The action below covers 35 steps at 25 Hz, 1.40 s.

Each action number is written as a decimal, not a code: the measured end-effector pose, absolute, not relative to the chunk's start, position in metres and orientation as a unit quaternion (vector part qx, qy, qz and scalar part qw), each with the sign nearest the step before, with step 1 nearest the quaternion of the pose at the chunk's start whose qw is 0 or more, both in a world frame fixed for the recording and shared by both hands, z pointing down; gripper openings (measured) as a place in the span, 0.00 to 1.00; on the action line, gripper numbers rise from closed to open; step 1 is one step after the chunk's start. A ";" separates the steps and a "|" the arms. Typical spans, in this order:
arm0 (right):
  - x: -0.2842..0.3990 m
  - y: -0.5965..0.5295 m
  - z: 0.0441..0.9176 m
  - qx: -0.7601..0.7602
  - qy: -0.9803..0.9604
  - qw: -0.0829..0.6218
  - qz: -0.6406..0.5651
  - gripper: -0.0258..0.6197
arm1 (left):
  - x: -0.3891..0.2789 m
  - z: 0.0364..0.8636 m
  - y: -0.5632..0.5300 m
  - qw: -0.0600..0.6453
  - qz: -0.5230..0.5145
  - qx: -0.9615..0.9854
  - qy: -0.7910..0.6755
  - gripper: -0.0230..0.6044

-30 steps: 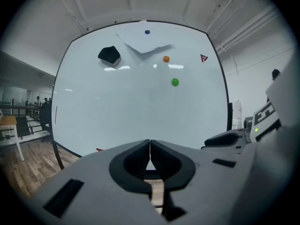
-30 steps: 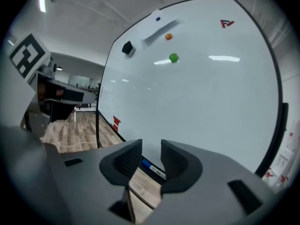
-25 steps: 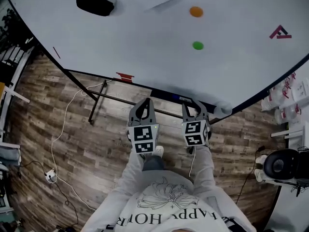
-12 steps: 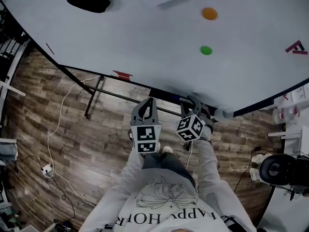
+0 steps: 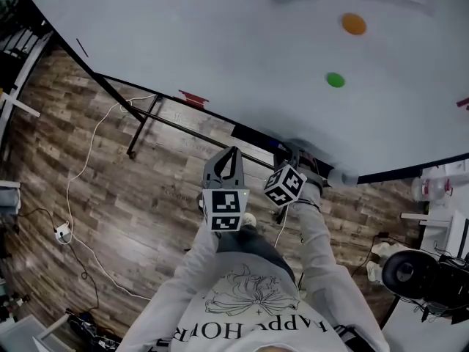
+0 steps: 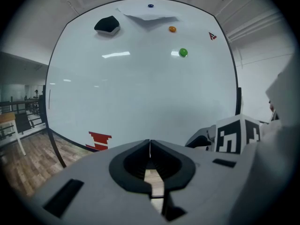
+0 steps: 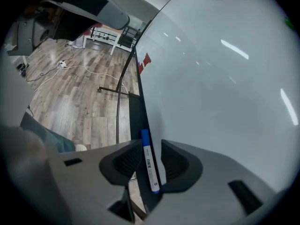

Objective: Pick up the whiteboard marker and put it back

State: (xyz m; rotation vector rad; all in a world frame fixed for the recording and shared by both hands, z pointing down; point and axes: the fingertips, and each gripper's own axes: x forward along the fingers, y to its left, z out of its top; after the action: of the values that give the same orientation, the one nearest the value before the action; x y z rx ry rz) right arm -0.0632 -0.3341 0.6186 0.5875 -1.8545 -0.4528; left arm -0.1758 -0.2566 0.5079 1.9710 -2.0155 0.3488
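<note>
Whiteboard marker (image 7: 149, 161) lies on the dark ledge (image 7: 135, 118) under the whiteboard (image 7: 211, 78), right between the right gripper's (image 7: 150, 145) jaws. Those jaws are apart, one on each side of it. The left gripper (image 6: 150, 142) has its jaws together, holding nothing.

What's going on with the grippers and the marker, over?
Left gripper shut, empty. Right gripper open, jaws astride whiteboard marker lying on tray. Nothing blocking.
</note>
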 end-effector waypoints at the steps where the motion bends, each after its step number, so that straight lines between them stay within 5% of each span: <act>1: -0.064 -0.335 0.622 0.242 -0.780 0.545 -0.190 0.23 | -0.177 0.510 -0.256 0.153 0.121 0.683 -0.704 0.05; 22: -0.074 -0.352 0.668 0.184 -0.744 0.615 -0.187 0.23 | -0.202 0.549 -0.237 0.199 0.125 0.644 -0.728 0.05; 35: -0.074 -0.359 0.677 0.179 -0.706 0.660 -0.183 0.14 | -0.216 0.559 -0.234 0.213 0.125 0.629 -0.737 0.05</act>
State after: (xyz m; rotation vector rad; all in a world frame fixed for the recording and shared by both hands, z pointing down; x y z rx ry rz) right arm -0.0742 -0.3593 0.6767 0.4040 -1.5976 -0.4149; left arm -0.2163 -0.2338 0.5589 1.7467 -2.0466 0.3467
